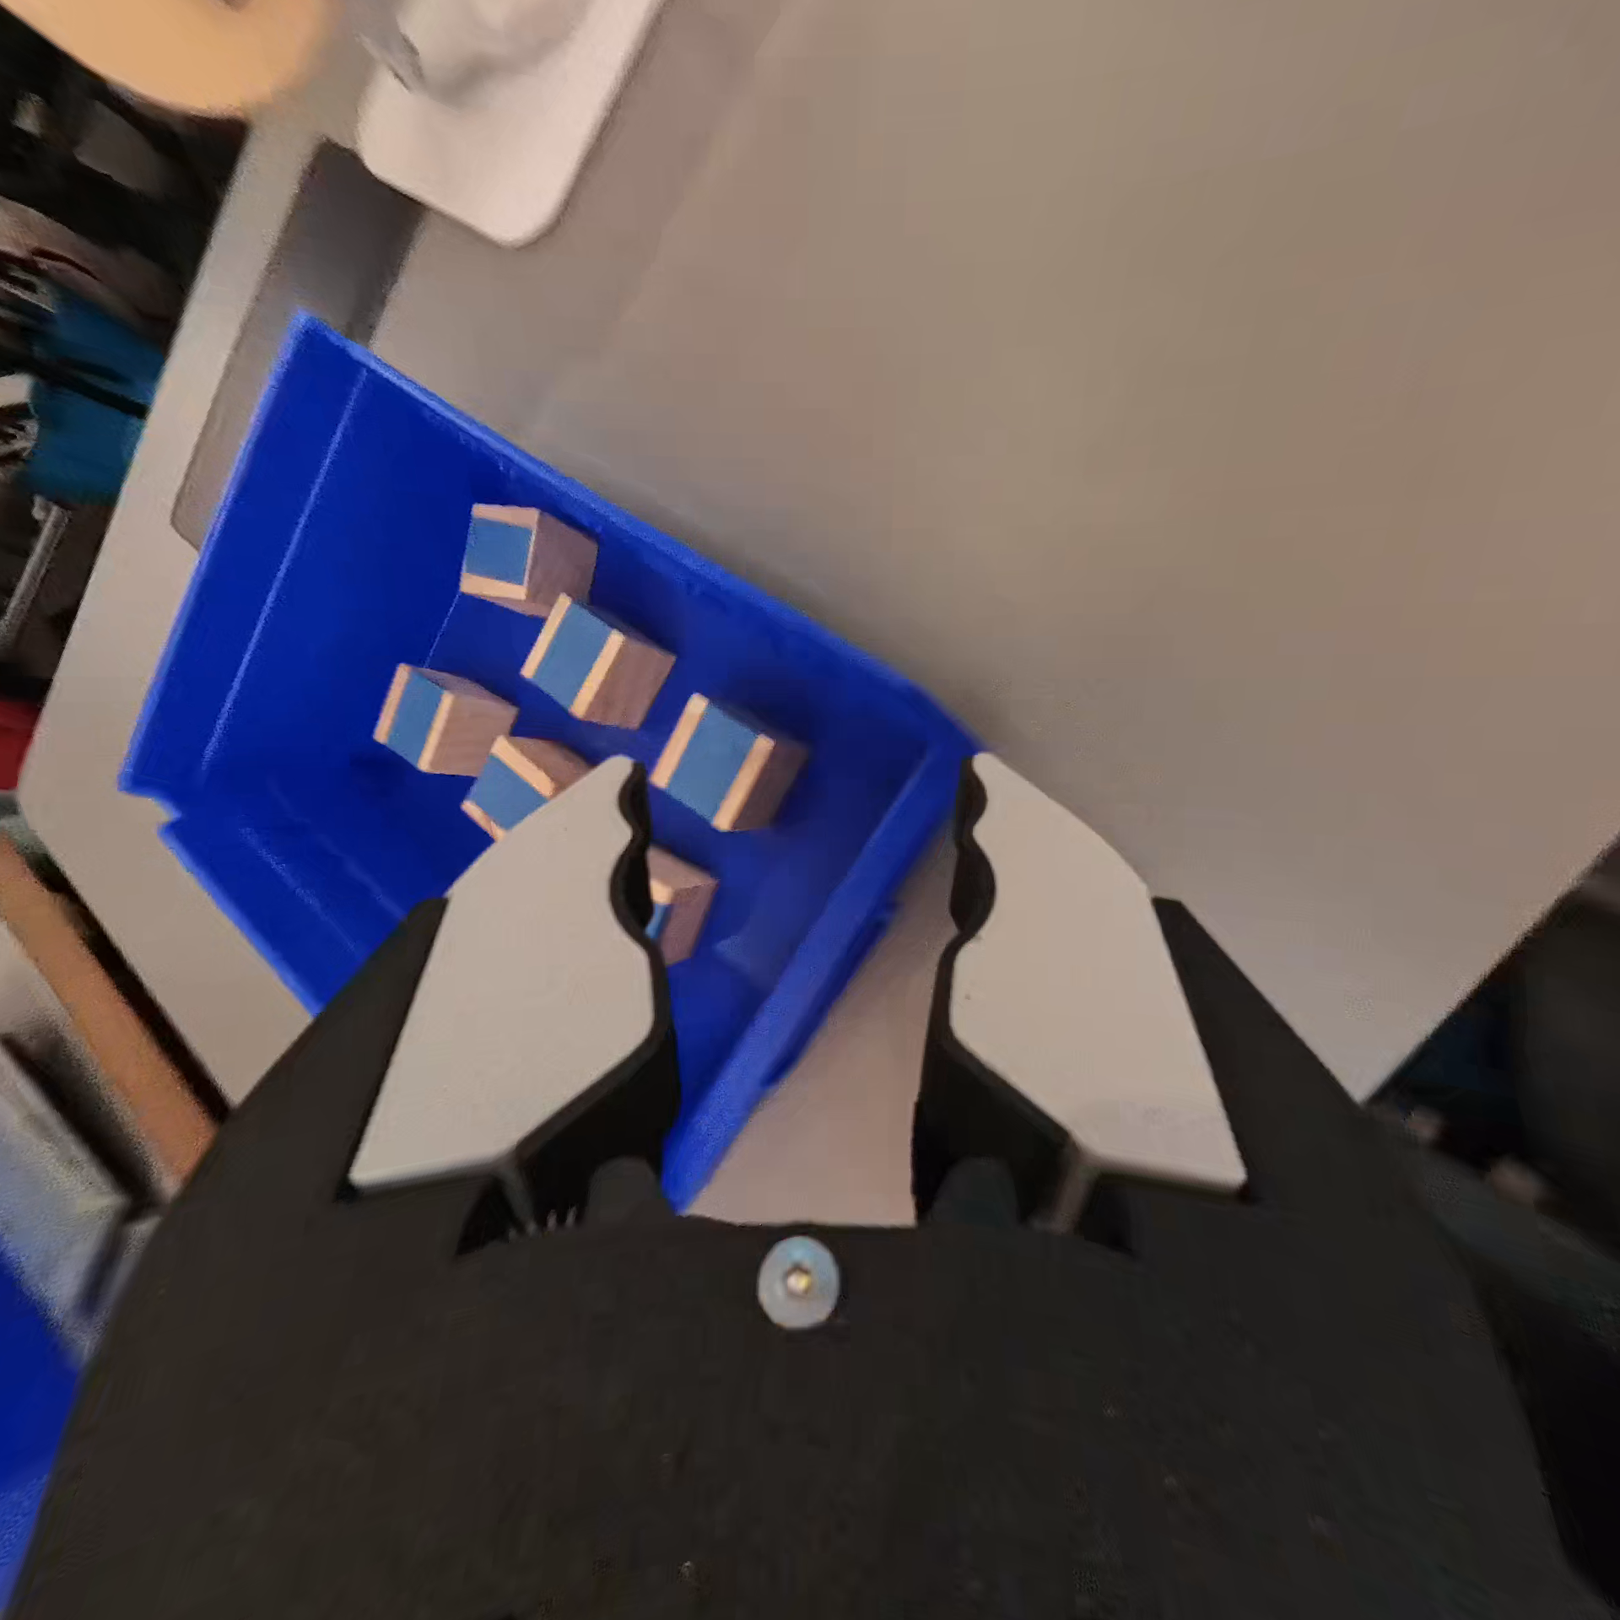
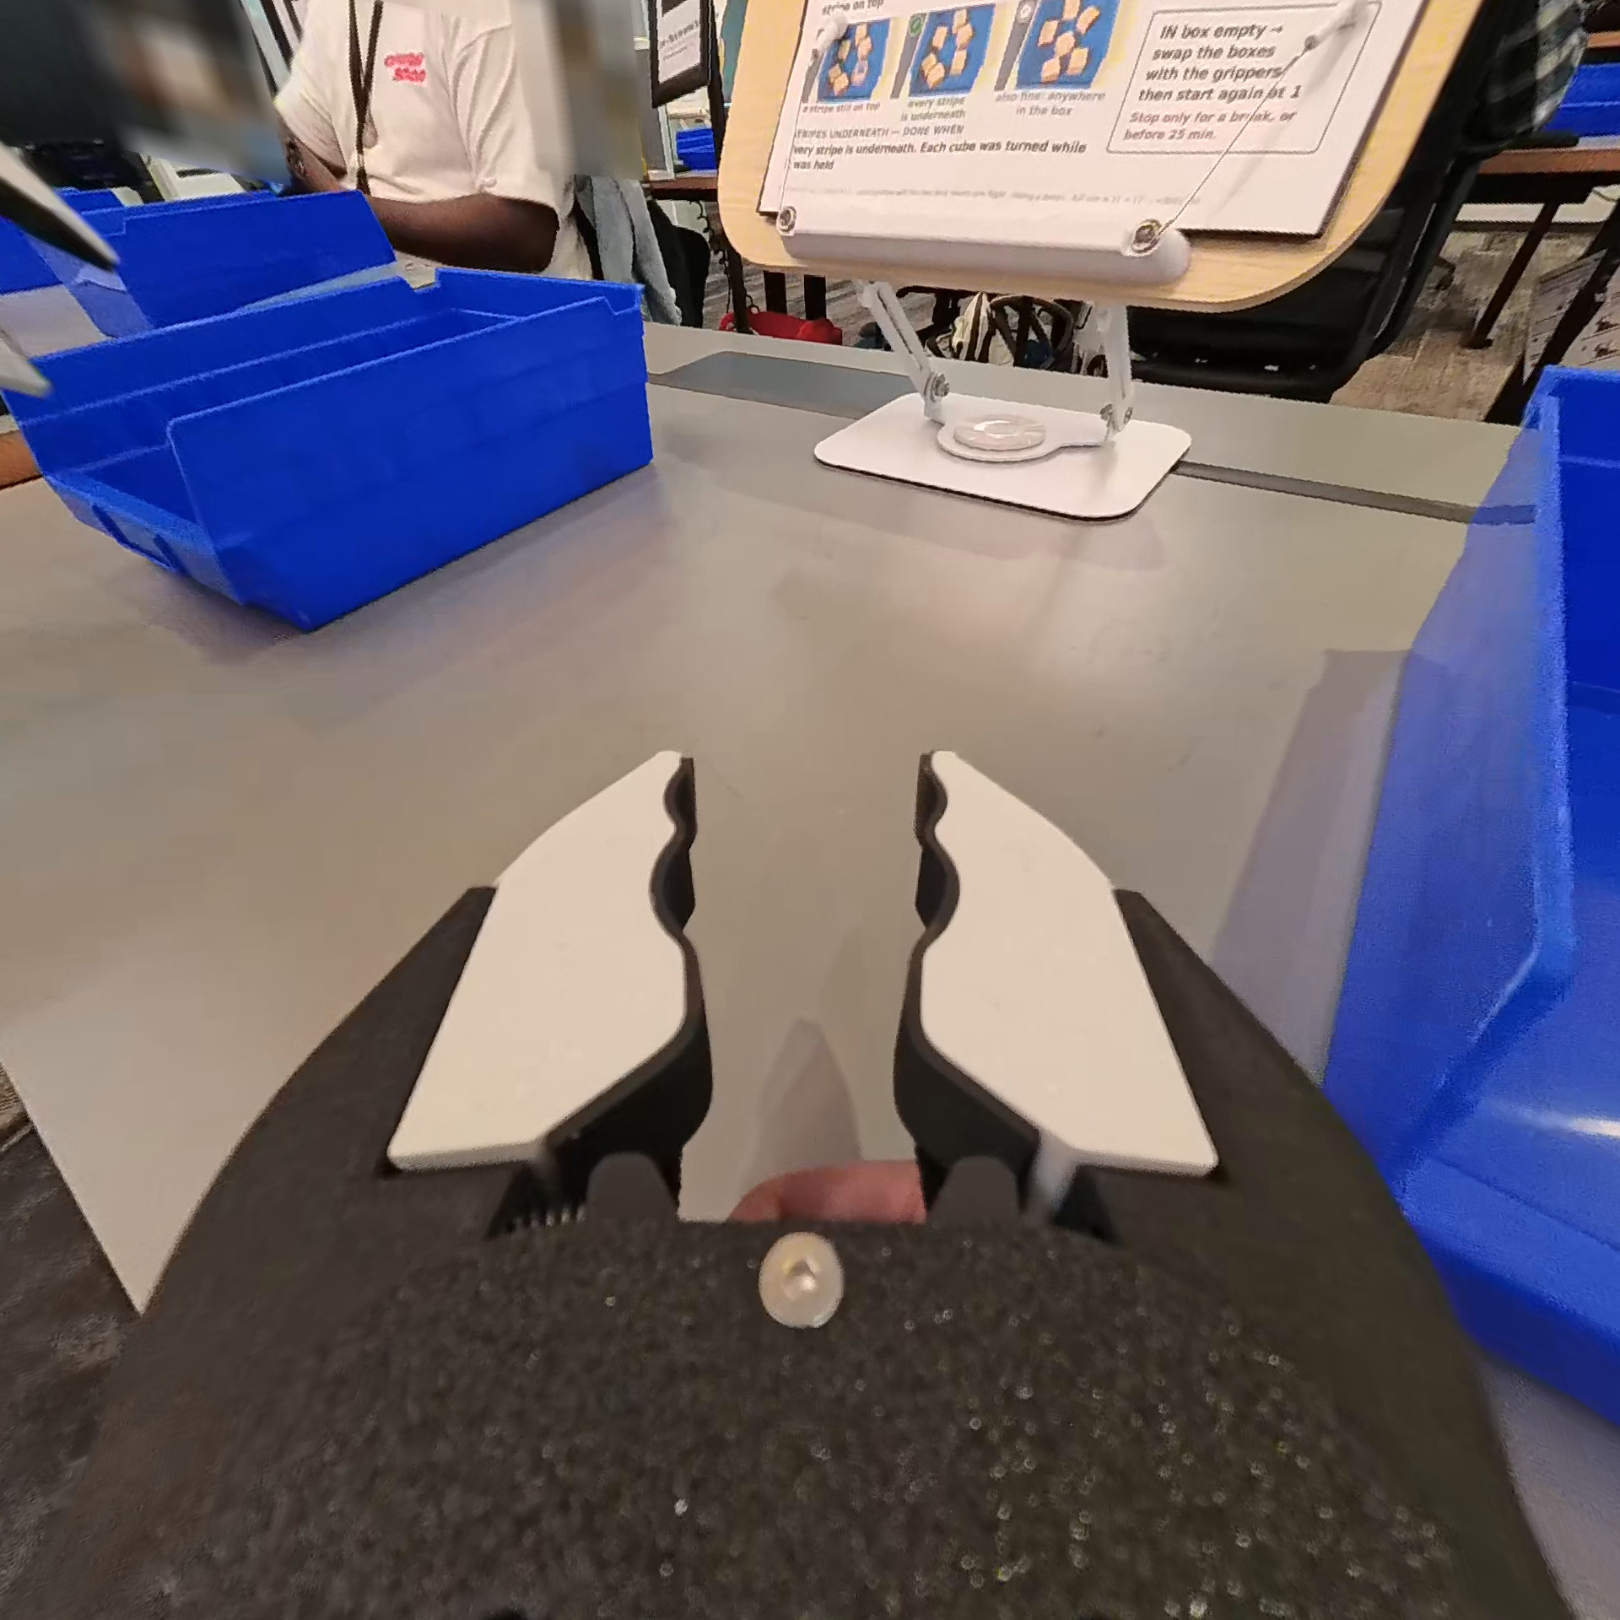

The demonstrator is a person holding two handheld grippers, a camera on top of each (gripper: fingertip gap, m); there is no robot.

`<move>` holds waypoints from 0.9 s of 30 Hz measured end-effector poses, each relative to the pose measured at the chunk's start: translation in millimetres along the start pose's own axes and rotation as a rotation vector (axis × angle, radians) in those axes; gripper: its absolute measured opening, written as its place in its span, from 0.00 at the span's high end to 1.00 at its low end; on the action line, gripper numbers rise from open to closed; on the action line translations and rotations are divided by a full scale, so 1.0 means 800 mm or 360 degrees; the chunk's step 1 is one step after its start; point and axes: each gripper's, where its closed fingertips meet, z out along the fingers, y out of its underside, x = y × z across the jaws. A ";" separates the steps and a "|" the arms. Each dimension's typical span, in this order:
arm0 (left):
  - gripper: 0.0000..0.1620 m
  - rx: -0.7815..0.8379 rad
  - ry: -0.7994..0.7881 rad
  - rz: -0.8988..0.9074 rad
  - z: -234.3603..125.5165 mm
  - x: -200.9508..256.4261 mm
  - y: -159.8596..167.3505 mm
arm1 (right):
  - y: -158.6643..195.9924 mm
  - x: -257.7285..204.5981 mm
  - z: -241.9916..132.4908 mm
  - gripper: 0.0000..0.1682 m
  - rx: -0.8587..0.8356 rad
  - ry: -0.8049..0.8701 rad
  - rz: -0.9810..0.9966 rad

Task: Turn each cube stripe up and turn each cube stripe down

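In the left wrist view a blue bin (image 1: 289, 666) holds several wooden cubes with blue stripes facing up, such as one cube (image 1: 526, 557) at the far end and another cube (image 1: 728, 763) nearer my fingers. One cube (image 1: 684, 903) is partly hidden behind my left finger. My left gripper (image 1: 798, 771) is open and empty, hovering above the bin's near corner. My right gripper (image 2: 802, 763) is open and empty above the bare grey table (image 2: 789, 614). The same bin shows in the right wrist view (image 2: 394, 491) at the left.
A second blue bin (image 2: 1508, 877) stands at the right edge. A white stand (image 2: 1008, 456) carrying an instruction board (image 2: 1052, 131) sits at the back. A person in a white shirt (image 2: 438, 114) stands behind the table. The left gripper's fingertips (image 2: 53, 228) show at the far left.
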 end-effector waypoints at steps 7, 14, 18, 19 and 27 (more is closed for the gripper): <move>0.63 -0.0544 0.0372 0.0395 0.080 -0.037 0.046 | 0.000 0.003 -0.001 0.72 -0.0001 0.0019 -0.0009; 0.63 -0.0668 0.0601 0.0447 0.126 -0.045 0.077 | 0.000 -0.001 0.003 0.72 -0.0013 0.0004 -0.0018; 0.72 -0.0589 0.0723 0.0435 0.141 -0.035 0.084 | 0.003 -0.002 0.007 0.73 -0.0033 0.0000 -0.0014; 0.72 -0.0563 0.0721 0.0446 0.143 -0.035 0.083 | 0.003 -0.002 0.008 0.73 -0.0035 -0.0002 -0.0008; 0.73 -0.0659 0.0609 0.0461 0.118 -0.050 0.096 | 0.002 0.000 0.009 0.73 -0.0031 -0.0019 0.0034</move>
